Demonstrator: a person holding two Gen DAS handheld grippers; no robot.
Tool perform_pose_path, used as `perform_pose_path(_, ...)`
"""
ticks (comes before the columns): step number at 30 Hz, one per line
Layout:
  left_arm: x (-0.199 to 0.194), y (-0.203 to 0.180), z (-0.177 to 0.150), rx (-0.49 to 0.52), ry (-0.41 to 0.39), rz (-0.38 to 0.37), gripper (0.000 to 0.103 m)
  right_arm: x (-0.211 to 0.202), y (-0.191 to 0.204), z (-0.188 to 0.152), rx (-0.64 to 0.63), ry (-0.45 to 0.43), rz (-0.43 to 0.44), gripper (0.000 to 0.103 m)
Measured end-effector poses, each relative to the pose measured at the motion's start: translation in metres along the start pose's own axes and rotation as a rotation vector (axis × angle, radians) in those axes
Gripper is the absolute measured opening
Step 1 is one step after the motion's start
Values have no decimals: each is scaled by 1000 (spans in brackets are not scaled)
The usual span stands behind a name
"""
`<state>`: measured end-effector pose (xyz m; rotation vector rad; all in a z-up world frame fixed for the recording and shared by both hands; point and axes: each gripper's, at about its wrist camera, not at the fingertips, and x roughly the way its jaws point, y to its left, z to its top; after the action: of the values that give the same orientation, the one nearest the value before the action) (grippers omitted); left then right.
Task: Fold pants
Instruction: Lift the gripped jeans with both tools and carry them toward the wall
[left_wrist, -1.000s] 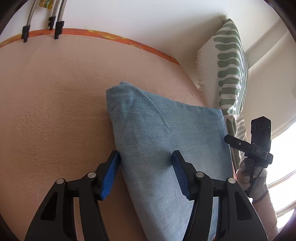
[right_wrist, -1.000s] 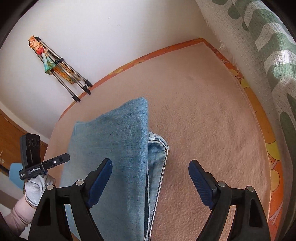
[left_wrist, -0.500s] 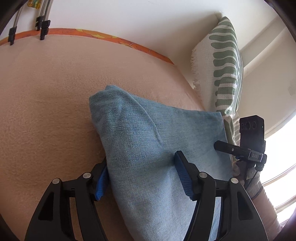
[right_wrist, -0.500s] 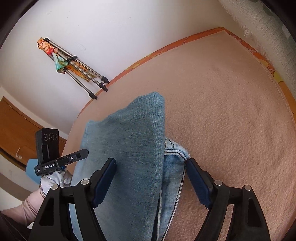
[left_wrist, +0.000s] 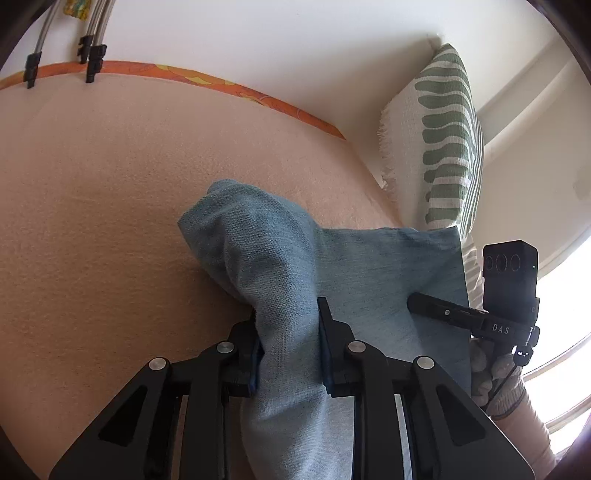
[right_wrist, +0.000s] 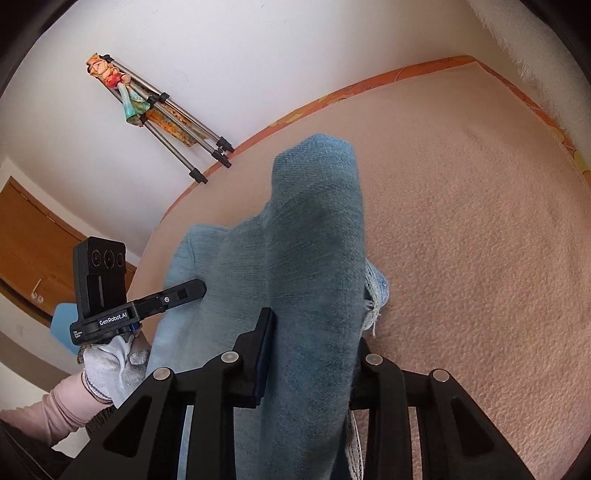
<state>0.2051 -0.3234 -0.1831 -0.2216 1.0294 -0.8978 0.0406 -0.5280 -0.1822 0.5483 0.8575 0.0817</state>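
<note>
1. Pants (left_wrist: 354, 269): light blue denim, folded into a thick pad, laid on the bed surface (left_wrist: 110, 192). A bunched ridge of cloth is raised along each short side where it has been gathered. In the right wrist view a white-stitched hem or waistband edge (right_wrist: 375, 295) is seen sticking out from under the fold on the right side.

2. Left gripper (left_wrist: 288, 332): black frame with blue pads. The jaws have just been closing and are now clenched on a gathered fold of the pants, cloth pressed between both pads. From the other side it is seen as a black unit (right_wrist: 110, 295) held by a hand in a white glove (right_wrist: 110, 365) with a pale pink sleeve.

3. Right gripper (right_wrist: 314, 347): same make. The jaws have just been closing and are now clamped on a thick ridge of the denim; the right pad is hidden under the cloth. From the left wrist view its finger (left_wrist: 439, 314) is seen lying on the far edge of the pants.

4. Bed surface: peach fleece cover, edged by an orange patterned border (left_wrist: 236, 88) against a white wall.

5. Pillow (left_wrist: 443, 140): white with green stripes and a fringe, stood upright at the head of the bed, just beside the pants.

6. Folded tripod (right_wrist: 177, 125): metal legs leaned on the wall, a small coloured figure attached at the top.

7. Containers: none are shown in either view; nothing is held in anything.
</note>
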Motion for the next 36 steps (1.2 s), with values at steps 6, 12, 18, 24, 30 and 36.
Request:
perform_pose_path(6, -30, -15, 1, 24, -60, -45, 19, -32, 22, -5, -25, -62, -18, 22)
perform_pose_path(12, -68, -33, -3, 52, -108, -108, 19, -66, 48, -15, -39, -116, -1, 20)
perform_pose_path(18, -99, -52, -7, 69, -142, -155, 18, -97, 74, -29, -54, -178, 1, 19)
perform_pose_path(24, -134, -79, -2, 116, -215, -184, 17, -137, 105, -33, -86, -256, -7, 18)
perform_pose_path(30, -159, -98, 23, 185, -277, -173, 17, -166, 138, -7, -170, -319, -45, 17)
perform_pose_path(36, -157, -99, 71, 208, -293, -127, 17, -162, 145, 41, -194, -346, -67, 17)
